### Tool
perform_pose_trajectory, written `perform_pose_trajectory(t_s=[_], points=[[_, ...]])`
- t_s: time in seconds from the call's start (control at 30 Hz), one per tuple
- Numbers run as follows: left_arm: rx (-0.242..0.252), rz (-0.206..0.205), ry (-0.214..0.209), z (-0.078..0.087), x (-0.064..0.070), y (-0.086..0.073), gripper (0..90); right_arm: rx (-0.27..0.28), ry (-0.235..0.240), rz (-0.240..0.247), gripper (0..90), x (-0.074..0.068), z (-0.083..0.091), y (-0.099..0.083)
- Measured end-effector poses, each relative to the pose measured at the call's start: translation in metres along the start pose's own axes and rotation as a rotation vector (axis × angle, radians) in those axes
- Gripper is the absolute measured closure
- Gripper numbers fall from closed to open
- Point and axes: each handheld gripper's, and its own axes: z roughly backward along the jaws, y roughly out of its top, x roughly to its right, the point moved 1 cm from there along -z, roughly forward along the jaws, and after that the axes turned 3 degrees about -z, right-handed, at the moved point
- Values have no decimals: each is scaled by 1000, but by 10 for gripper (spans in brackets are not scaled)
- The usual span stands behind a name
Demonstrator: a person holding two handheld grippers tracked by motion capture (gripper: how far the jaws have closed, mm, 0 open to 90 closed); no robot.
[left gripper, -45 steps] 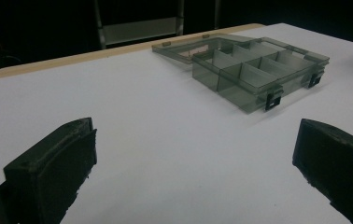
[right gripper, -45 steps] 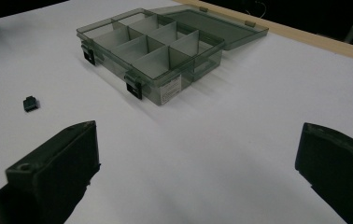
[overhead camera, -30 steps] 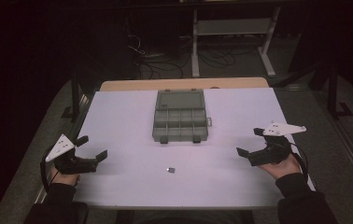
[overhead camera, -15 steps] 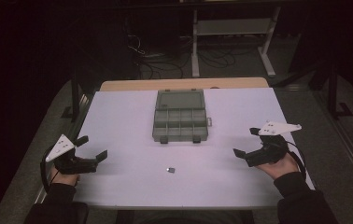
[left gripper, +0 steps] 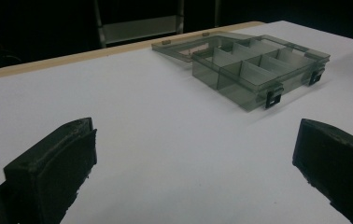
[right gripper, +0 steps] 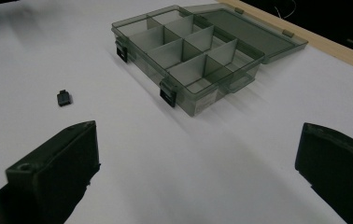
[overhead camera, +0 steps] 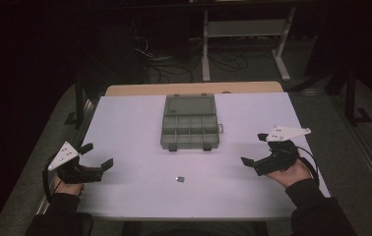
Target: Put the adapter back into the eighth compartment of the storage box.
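progress: barely starting | small black part (overhead camera: pixel 178 179) lying loose on the surface (overhead camera: pixel 125 123), near front of the open box (overhead camera: pixel 189 129), compartments looking empty | my left claw (overhead camera: pixel 97 155) and right claw (overhead camera: pixel 254 149) both gaping wide, gripping nothing | remaining: pick, drop in box

Box (right gripper: pixel 188 60): smoky translucent plastic, glossy, smooth. Worktop (overhead camera: pixel 125 123): matt white sheet, wood edge at back. Claw (left gripper: pixel 191 177) pads (left gripper: pixel 53 172): matt black, rough, rubbery. Small part (right gripper: pixel 64 98): black plastic.
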Motion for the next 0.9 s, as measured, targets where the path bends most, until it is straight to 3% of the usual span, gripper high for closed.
perform_pose_trajectory(t_s=[0.9], points=[[-5, -4, -7, 0, 0, 0, 0, -58, 51, 46, 0, -14, -14, 15]])
